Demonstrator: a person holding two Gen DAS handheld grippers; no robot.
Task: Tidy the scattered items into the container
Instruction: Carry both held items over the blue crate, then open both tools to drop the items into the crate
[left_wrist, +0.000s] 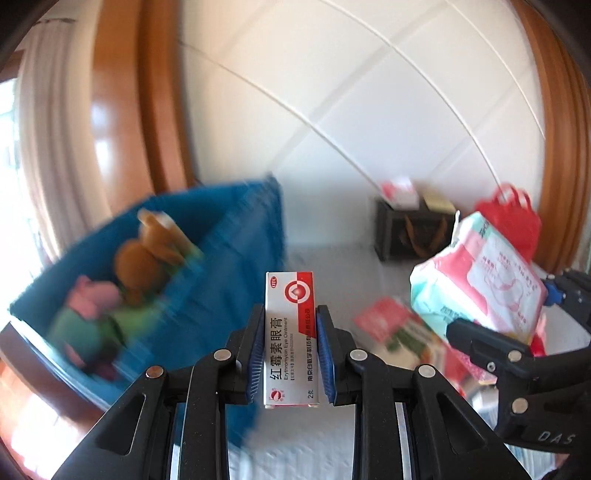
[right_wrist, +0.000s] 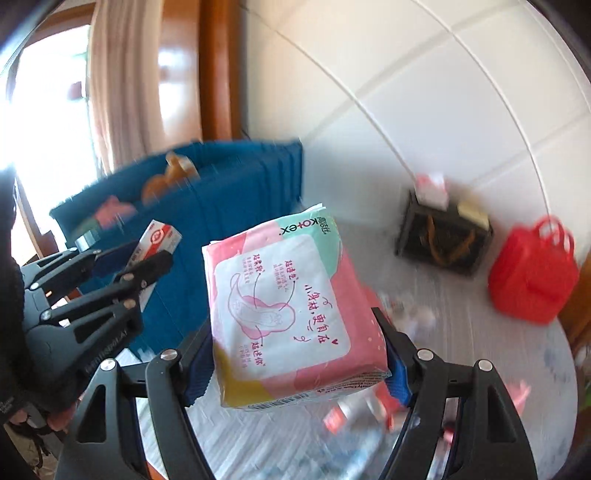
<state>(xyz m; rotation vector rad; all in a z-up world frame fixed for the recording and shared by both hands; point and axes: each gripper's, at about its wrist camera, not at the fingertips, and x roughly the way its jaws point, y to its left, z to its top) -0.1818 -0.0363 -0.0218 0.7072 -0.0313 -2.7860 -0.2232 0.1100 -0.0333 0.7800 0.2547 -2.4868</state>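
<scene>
Left gripper (left_wrist: 290, 354): jaws are closing on the ointment box (left_wrist: 290, 332), gripping its long sides; long axis pointing forward.
Right gripper (right_wrist: 299, 350): jaws, spread wide, are clamping the pad pack (right_wrist: 288, 310) across its width.
Container: the blue bin (left_wrist: 229, 266) is lying ahead and left of both jaws, already holding plush toys (left_wrist: 144, 254).
Nearer hand: the left appears closer to the bin's rim.
Tabletop (right_wrist: 480, 332): more scattered packets are lying blurred below.
</scene>
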